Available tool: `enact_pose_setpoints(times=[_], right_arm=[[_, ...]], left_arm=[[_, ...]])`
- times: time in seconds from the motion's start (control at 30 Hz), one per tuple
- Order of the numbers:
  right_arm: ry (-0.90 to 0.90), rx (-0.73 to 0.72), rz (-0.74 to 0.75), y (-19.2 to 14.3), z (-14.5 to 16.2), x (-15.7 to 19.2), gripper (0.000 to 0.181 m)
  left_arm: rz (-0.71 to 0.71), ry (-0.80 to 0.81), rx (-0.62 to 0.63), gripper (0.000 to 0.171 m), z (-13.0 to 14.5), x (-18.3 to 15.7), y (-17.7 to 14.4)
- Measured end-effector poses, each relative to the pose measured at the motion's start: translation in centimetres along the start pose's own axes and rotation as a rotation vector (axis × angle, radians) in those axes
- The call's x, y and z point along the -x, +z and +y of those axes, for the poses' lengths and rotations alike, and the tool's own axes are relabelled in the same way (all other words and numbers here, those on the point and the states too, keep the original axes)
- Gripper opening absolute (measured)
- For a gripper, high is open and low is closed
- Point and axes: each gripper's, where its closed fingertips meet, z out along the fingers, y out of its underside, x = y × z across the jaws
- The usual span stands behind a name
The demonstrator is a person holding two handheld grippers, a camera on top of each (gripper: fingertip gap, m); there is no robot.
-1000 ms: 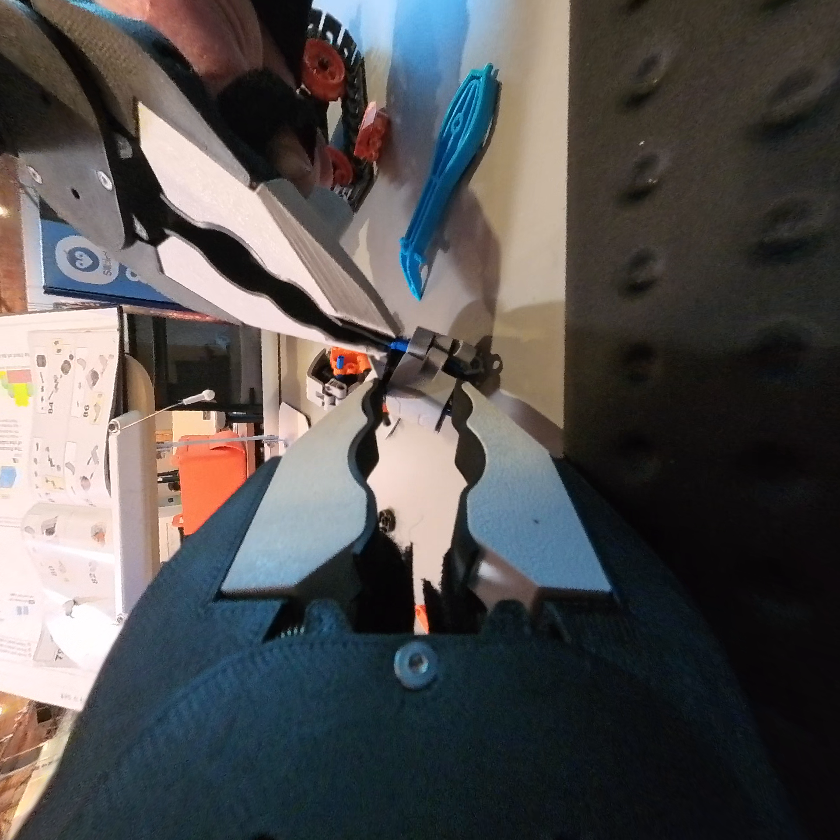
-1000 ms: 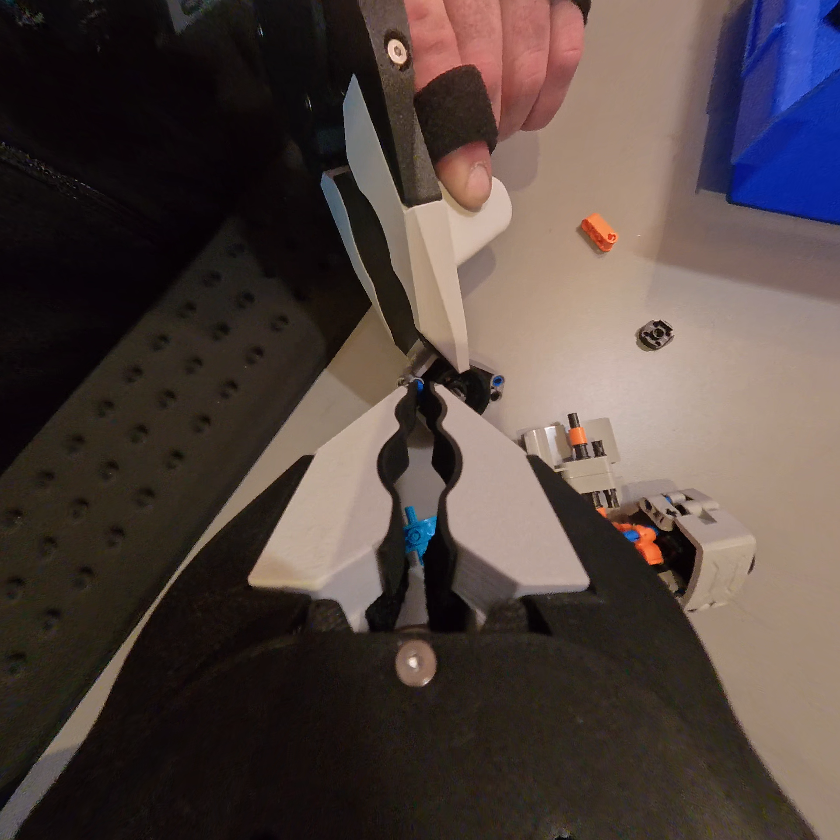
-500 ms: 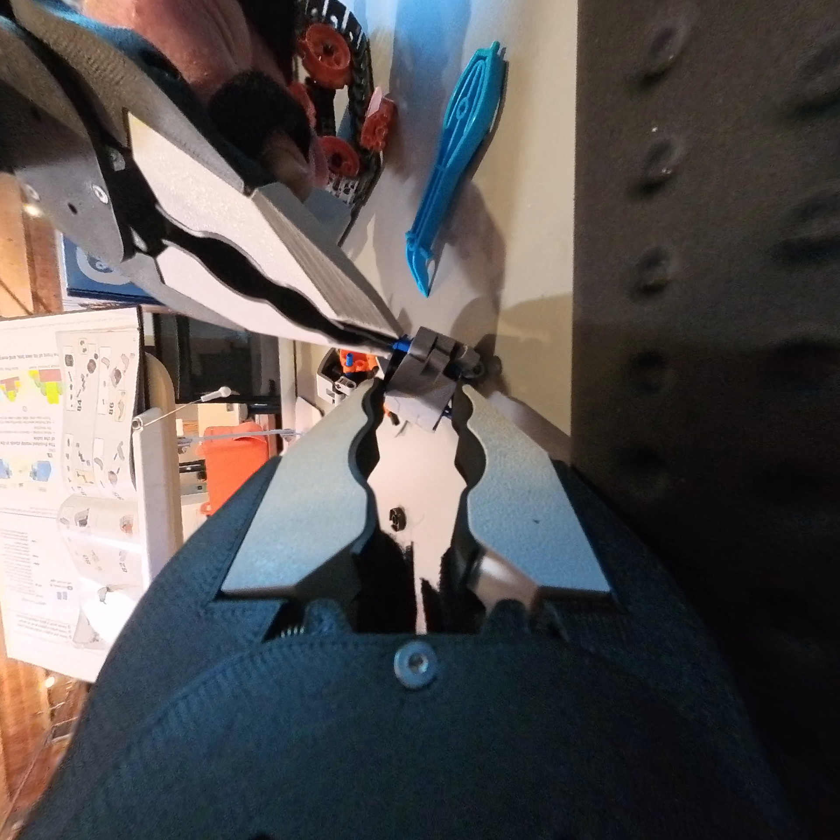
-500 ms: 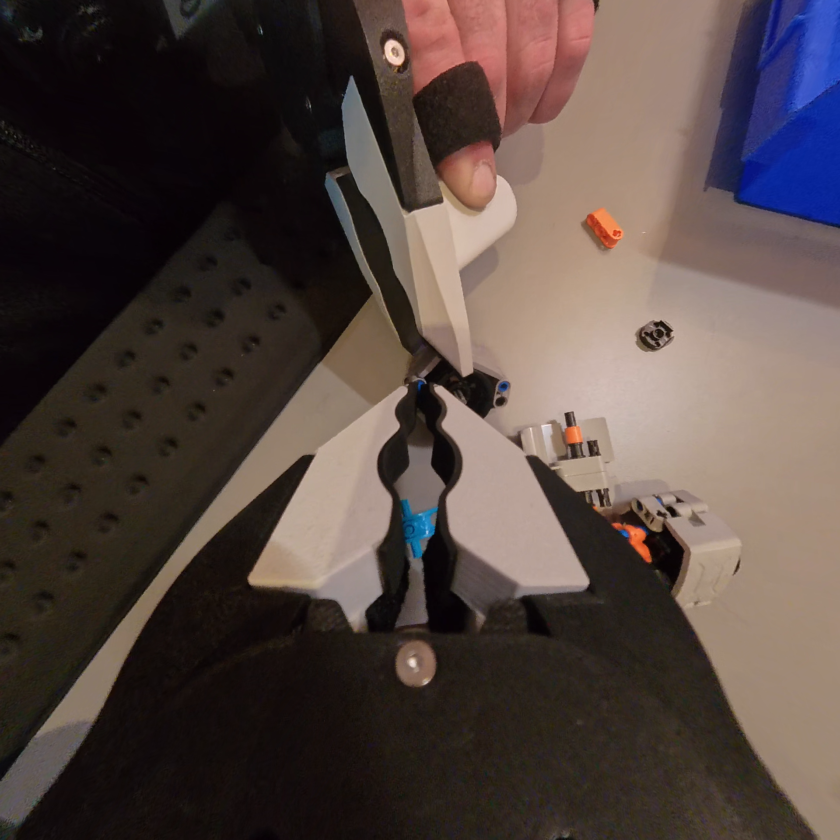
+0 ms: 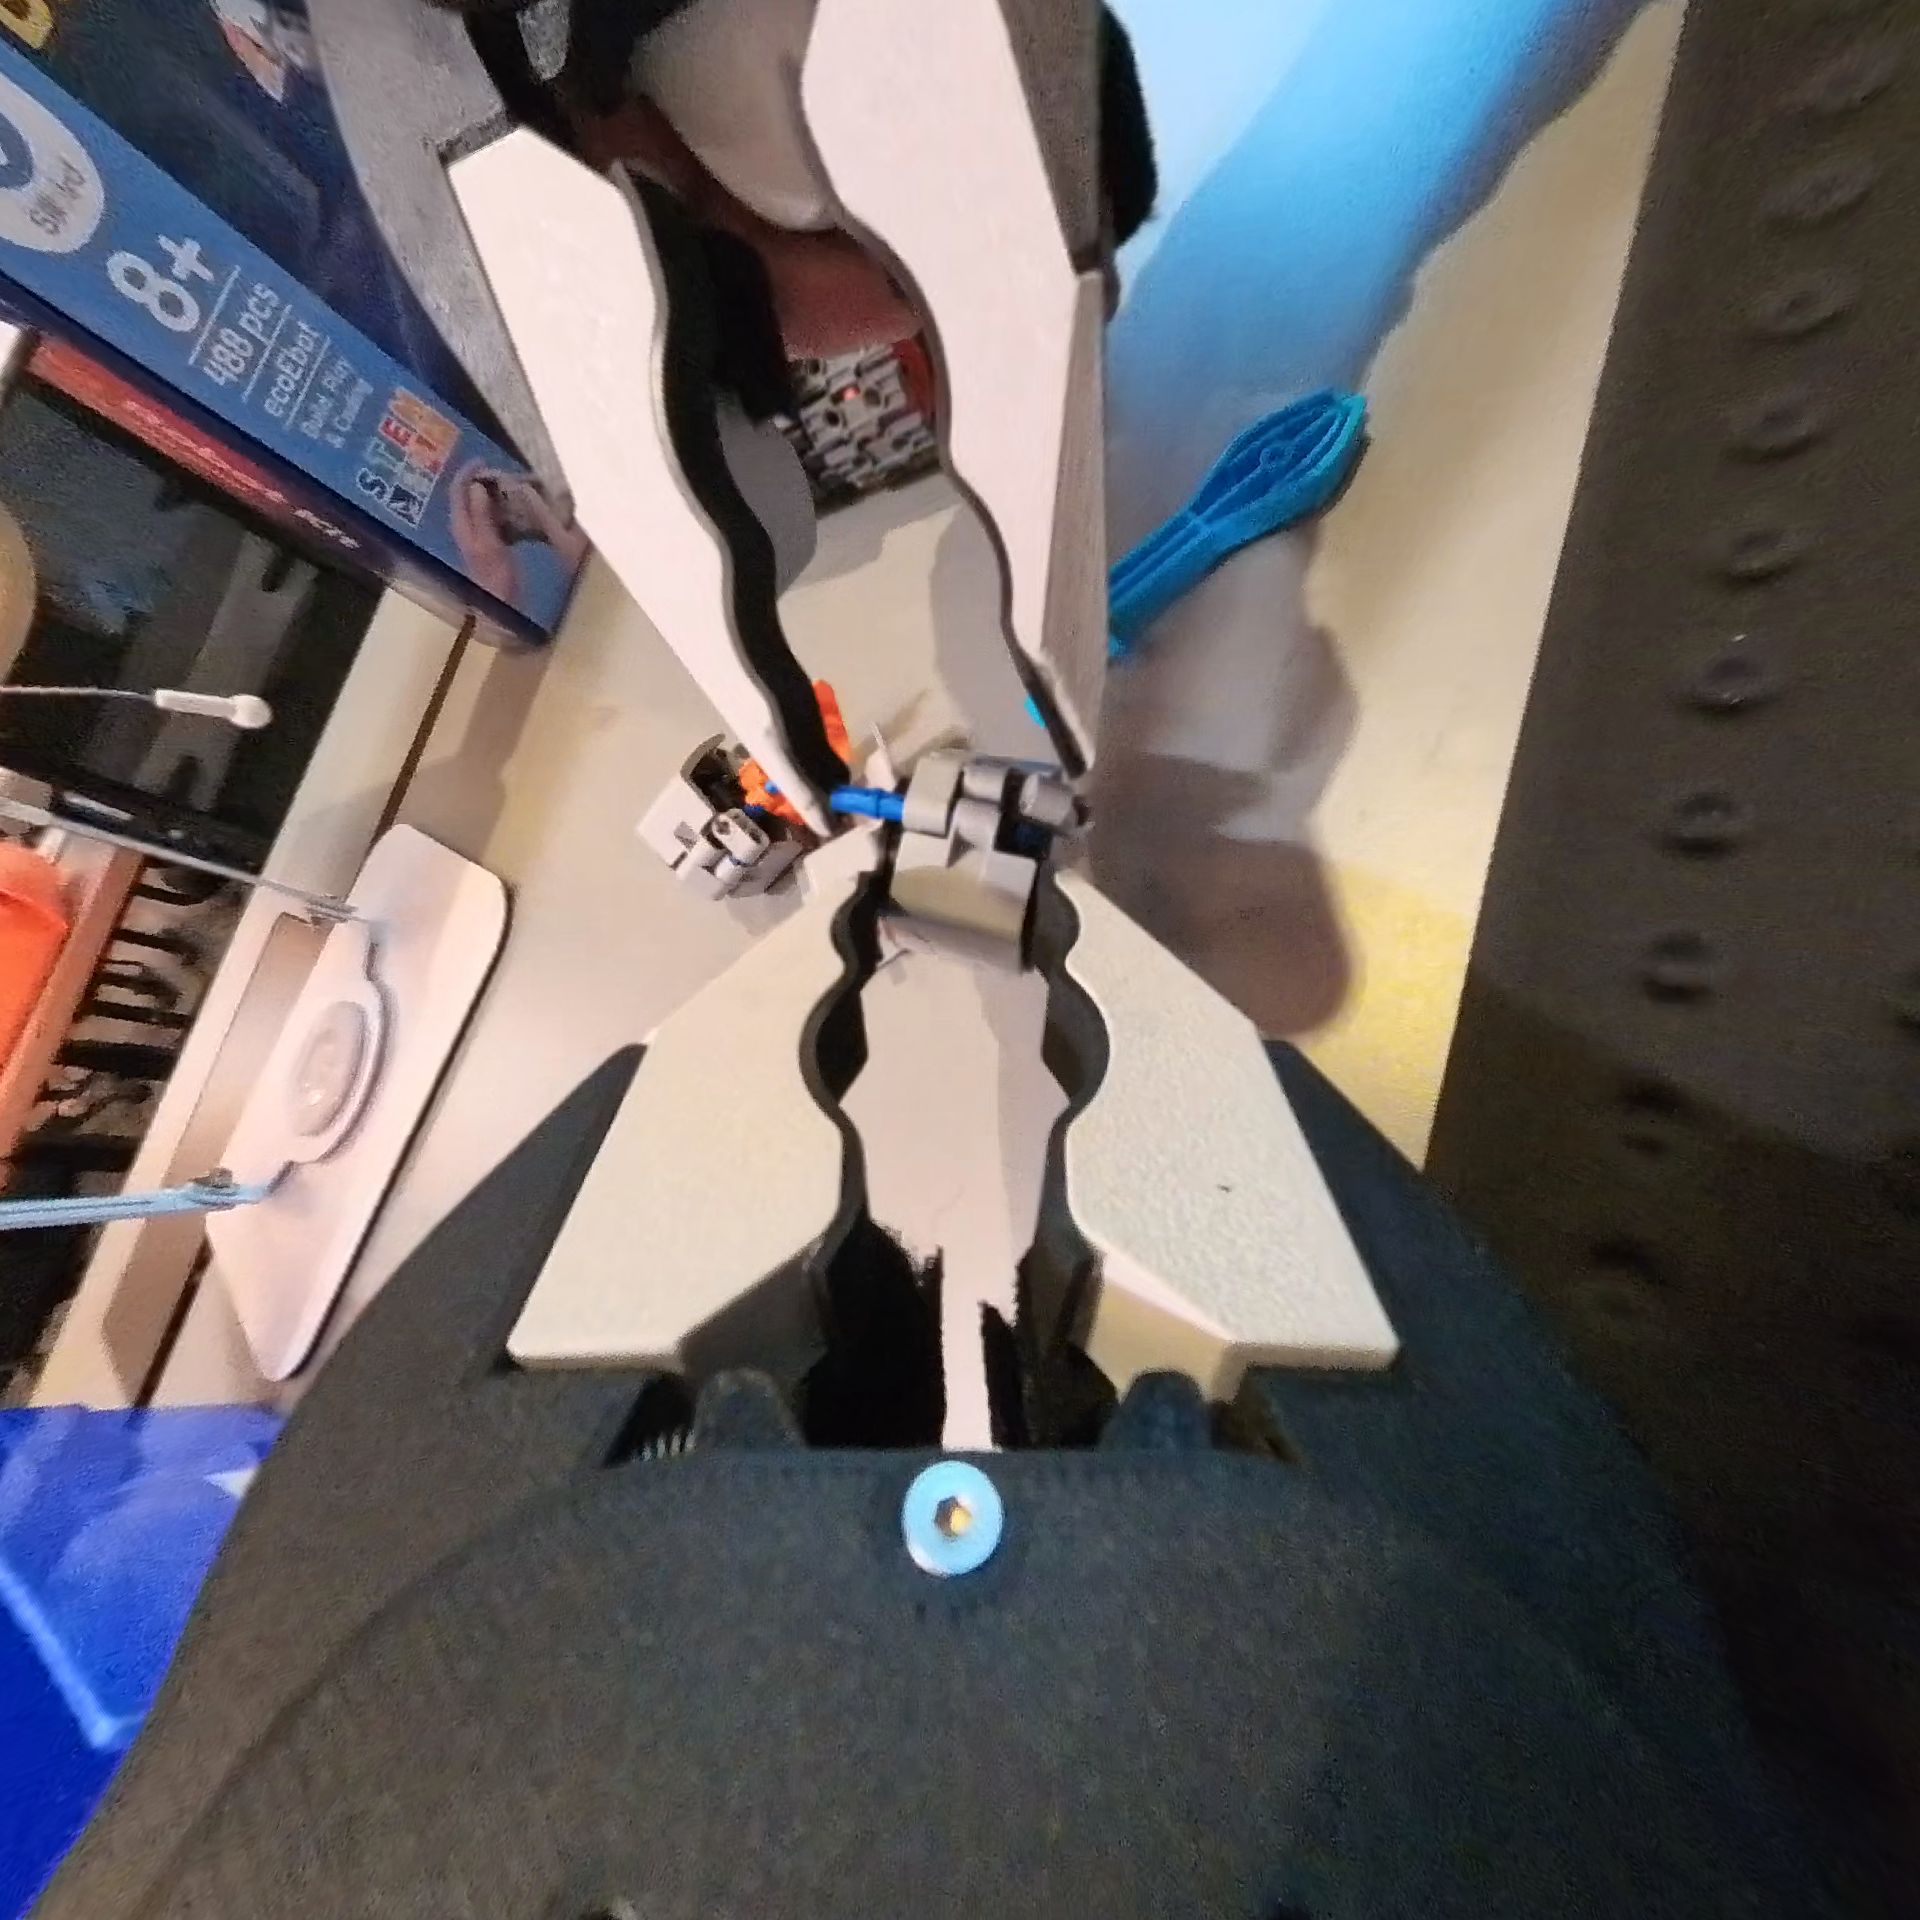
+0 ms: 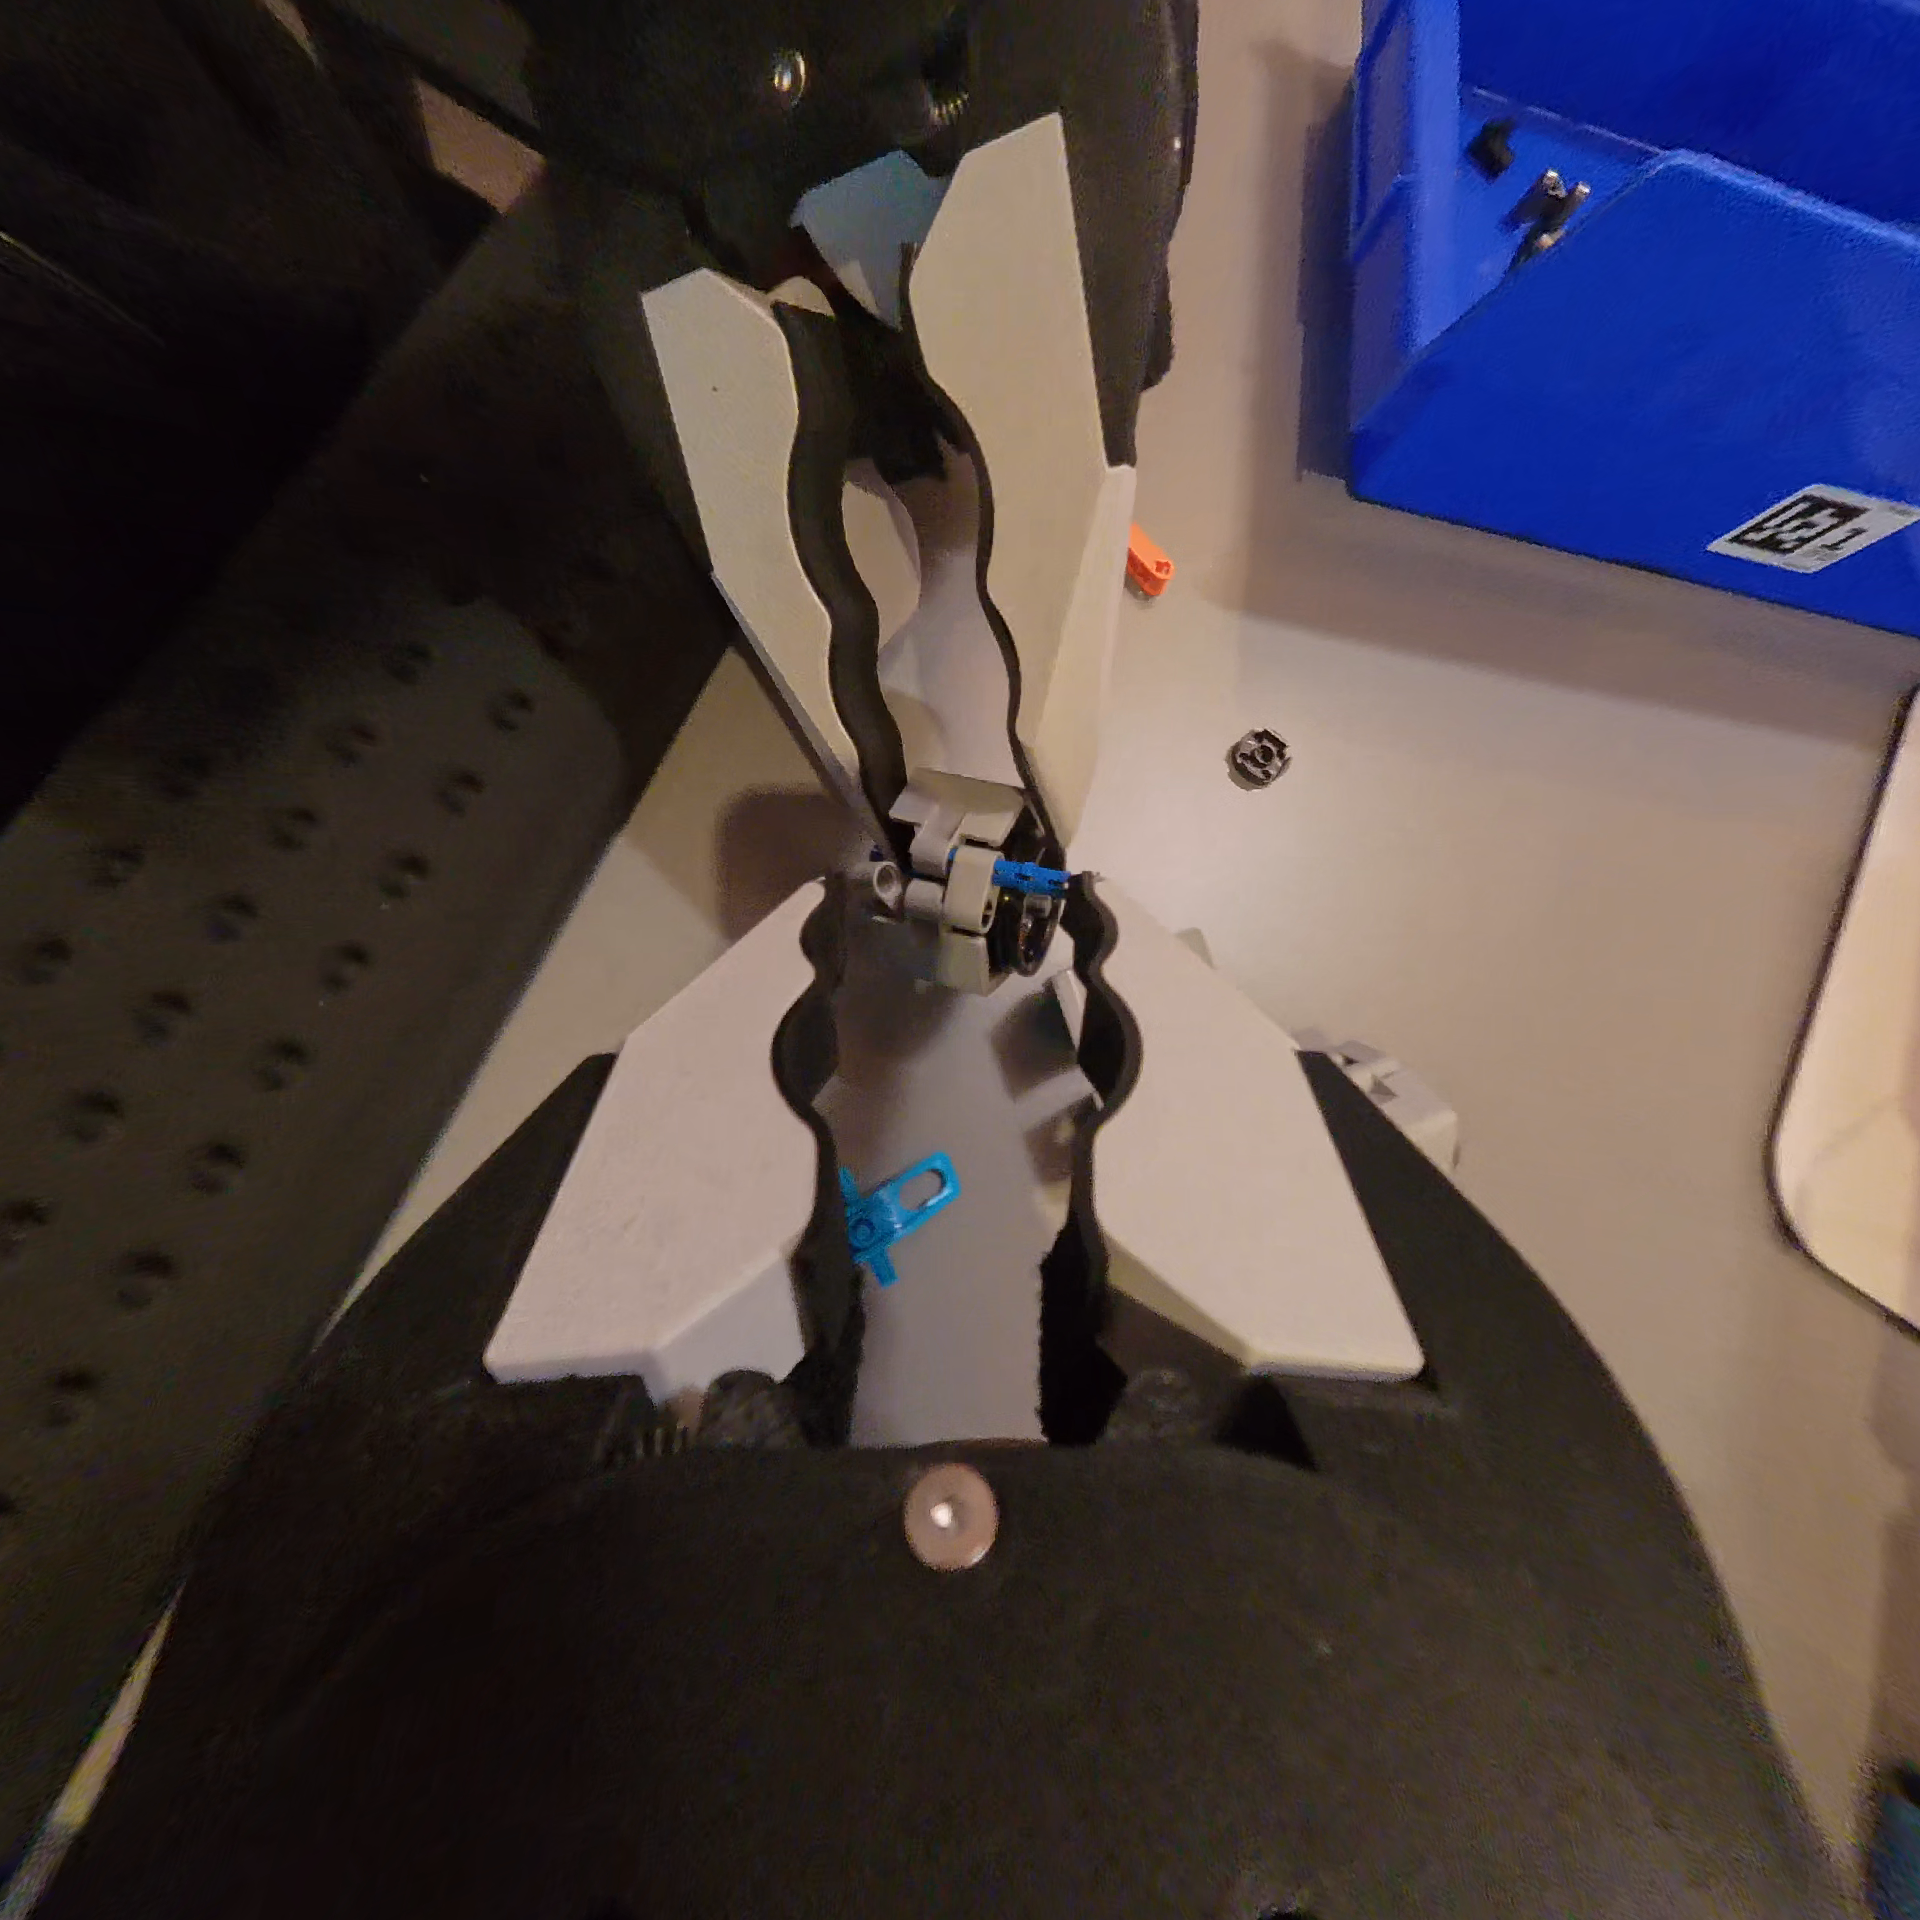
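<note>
My left gripper [image 5: 961,894] is shut on a small grey brick assembly [image 5: 971,831] and holds it above the table. A blue pin [image 5: 868,800] sticks out of the assembly's side. My right gripper [image 6: 958,894] faces the left one tip to tip and straddles the same assembly [image 6: 961,894]. One of its tips is against the end of the blue pin [image 6: 1023,876], the other against the assembly's far side. In the right wrist view the left gripper [image 6: 961,821] comes down from above.
On the table lie a second grey assembly with orange parts [image 5: 717,831], a blue lever tool [image 5: 1247,499], a light-blue piece [image 6: 899,1205], an orange connector [image 6: 1148,566] and a dark round piece [image 6: 1260,755]. A blue bin [image 6: 1662,312], a white pad [image 5: 353,1060] and a black perforated mat [image 6: 260,831] border the area.
My right gripper was shut at the assembly's edge; it has turned and opened wider, and its tips now bracket the assembly and blue pin. Both grippers have swung round to face each other.
</note>
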Motion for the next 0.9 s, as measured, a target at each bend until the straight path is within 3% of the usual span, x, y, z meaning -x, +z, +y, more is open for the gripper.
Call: enact_pose_setpoints(times=[0.43,0.67,0.73,0.9], right_arm=[[-0.015,0.022,0.126,1.9,1.6,0.0,0.043],[0.098,-0.044,0.038,1.3,1.1,0.1,0.038],[0.093,-0.036,0.050,1.2,1.3,-0.2,0.046],[0.060,-0.045,0.016,1.7,1.1,0.6,0.040]], left_arm=[[0.098,-0.122,0.019,0.027,0.9,-0.6,0.9],[0.116,-0.122,0.001,0.027,0.8,-0.9,0.8],[0.111,-0.107,0.002,0.027,0.8,-0.8,0.9],[0.140,-0.096,-0.019,0.027,0.6,-1.3,0.7]])
